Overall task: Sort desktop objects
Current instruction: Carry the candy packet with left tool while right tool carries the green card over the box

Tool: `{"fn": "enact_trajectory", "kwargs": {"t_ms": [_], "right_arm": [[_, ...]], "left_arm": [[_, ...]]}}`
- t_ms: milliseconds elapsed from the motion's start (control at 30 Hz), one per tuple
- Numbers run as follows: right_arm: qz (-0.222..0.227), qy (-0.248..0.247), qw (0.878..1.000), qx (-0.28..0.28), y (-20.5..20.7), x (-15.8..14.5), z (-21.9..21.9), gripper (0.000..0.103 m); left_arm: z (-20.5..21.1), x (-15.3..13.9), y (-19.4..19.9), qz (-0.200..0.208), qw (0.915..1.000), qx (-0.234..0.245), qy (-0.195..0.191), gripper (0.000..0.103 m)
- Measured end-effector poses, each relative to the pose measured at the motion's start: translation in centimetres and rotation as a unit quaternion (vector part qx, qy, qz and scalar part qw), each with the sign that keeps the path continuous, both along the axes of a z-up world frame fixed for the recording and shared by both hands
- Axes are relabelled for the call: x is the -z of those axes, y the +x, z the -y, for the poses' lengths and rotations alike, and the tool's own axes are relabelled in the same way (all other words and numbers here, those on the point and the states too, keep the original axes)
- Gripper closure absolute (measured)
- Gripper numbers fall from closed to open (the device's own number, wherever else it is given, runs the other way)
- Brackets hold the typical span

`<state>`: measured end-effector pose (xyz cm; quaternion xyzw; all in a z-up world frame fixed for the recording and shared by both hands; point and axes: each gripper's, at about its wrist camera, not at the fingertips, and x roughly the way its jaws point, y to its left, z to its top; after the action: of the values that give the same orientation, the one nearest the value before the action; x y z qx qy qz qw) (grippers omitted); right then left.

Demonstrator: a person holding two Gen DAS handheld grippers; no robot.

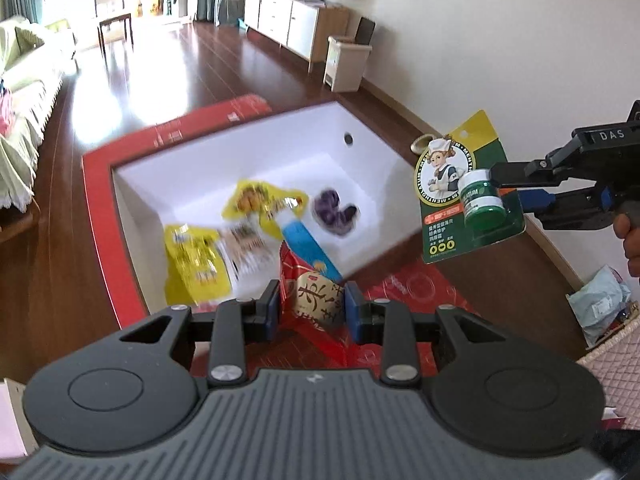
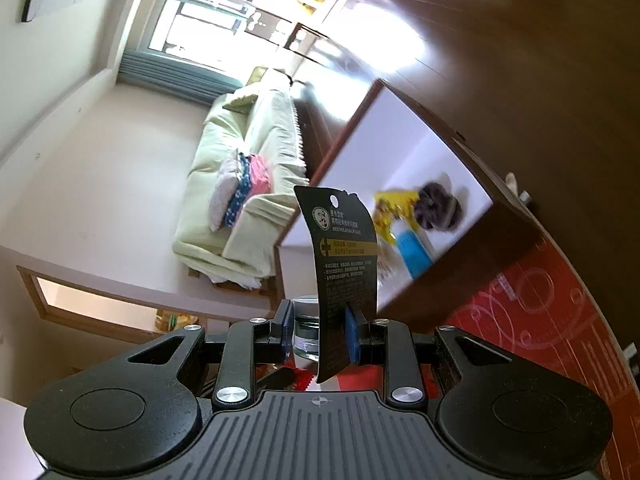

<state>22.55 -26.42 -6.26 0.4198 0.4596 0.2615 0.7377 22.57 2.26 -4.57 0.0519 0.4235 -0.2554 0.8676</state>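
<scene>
White box (image 1: 224,168) ahead of your left gripper (image 1: 312,308) is holding blurred glossy packets; that gripper is pinching a red packet (image 1: 316,300). Your right gripper (image 1: 498,180) is clamping the carded green jar (image 1: 482,206); its wrist view is showing only the card's black back.

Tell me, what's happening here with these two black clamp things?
A person is sorting small items into a white box using two hand-held grippers. The left gripper is shut on a red packet, held near the box's close edge. The right gripper is shut on a carded green jar, held in the air to the box's right. Yellow packets, a blue item and a purple thing already lie inside the box.
</scene>
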Motion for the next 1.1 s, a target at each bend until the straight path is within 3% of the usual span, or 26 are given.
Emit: {"fn": "enact_trajectory", "kwargs": {"t_ms": [333,633,1100], "right_arm": [[0.018,-0.008,1.000,0.003,4.2,-0.4,-1.3,0.078],[0.001,-0.020,1.000,0.003,7.3,1.3,-2.6,0.078],[-0.019,-0.117,0.993,-0.016,10.0,4.4,-3.6,0.078]], "left_arm": [[0.6,1.2,3.9,-0.003,0.9999,0.004,0.014,0.075],[1.7,3.7,7.0,-0.022,0.9993,0.010,0.028,0.075],[2.8,9.3,10.6,-0.074,0.9960,0.011,0.048,0.075]]}}
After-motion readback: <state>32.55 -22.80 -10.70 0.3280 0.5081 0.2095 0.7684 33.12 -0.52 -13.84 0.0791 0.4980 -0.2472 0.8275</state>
